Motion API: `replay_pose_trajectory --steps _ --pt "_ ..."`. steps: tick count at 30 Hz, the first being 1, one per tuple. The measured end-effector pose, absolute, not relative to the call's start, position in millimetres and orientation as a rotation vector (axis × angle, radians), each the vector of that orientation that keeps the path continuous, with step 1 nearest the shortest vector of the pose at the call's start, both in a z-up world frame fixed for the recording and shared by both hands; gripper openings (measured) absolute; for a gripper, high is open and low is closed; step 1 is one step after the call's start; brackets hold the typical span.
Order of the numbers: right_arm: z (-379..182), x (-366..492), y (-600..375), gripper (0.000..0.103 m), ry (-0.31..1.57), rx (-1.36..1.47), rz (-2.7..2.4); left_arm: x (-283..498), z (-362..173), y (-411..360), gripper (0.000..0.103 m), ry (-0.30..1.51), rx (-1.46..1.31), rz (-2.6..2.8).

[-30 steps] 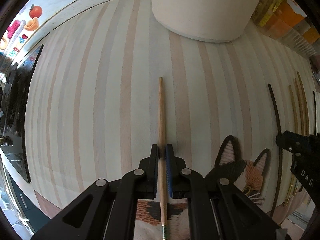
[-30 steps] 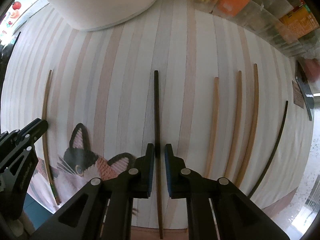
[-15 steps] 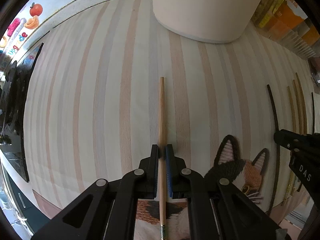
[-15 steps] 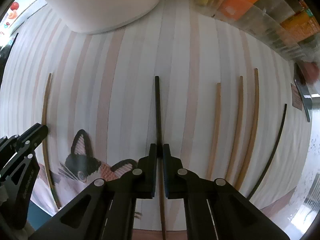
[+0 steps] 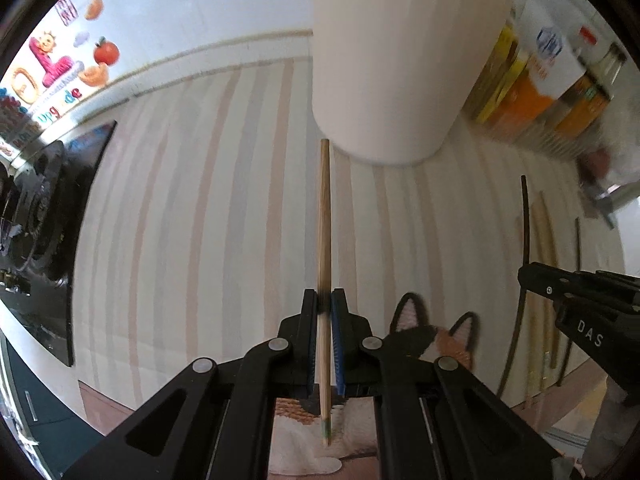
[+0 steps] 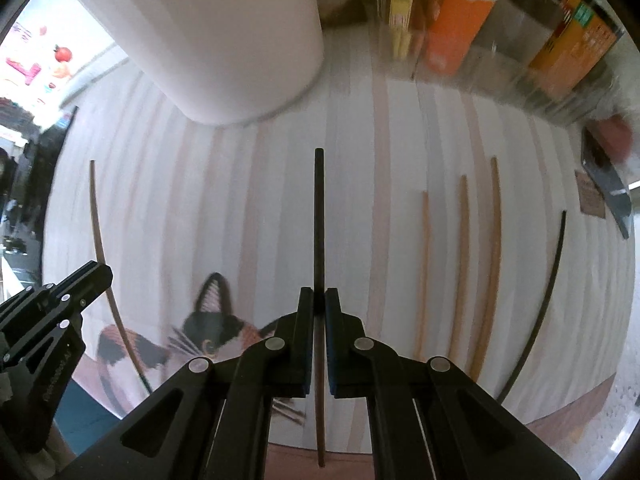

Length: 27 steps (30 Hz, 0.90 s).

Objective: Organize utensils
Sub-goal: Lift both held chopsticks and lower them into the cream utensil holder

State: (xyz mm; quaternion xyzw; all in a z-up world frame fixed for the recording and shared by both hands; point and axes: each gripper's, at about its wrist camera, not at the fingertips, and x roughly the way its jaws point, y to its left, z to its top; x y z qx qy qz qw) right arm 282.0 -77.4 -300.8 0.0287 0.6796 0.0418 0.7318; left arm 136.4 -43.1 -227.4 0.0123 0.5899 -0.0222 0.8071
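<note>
We had the left tool (image 5: 325,307) clenched on the pale wooden chopstick (image 5: 324,240), mid-frame, and the right tool (image 6: 319,305) clamped on the dark slender chopstick (image 6: 319,232), both raised towards the cream cylindrical holder (image 5: 400,60), presumably for dropping in.

fwd: white canister (image 5: 400,60) blocks | R: boxes (image 6: 456,20) | L mat (image 5: 180,240) free

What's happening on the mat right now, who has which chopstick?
Each gripper is shut on one chopstick. The left gripper holds a light wooden chopstick; the right gripper holds a dark chopstick. Four more chopsticks lie on the striped mat to the right, near the white container.
</note>
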Motion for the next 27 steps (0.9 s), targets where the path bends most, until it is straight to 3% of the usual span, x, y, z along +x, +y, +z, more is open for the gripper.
replay_pose_trajectory --steps 27 --pt "-75 330 -94 0.005 0.978 0.156 0.207 149 -20 -36 0.004 0.78 -0.04 -0.08"
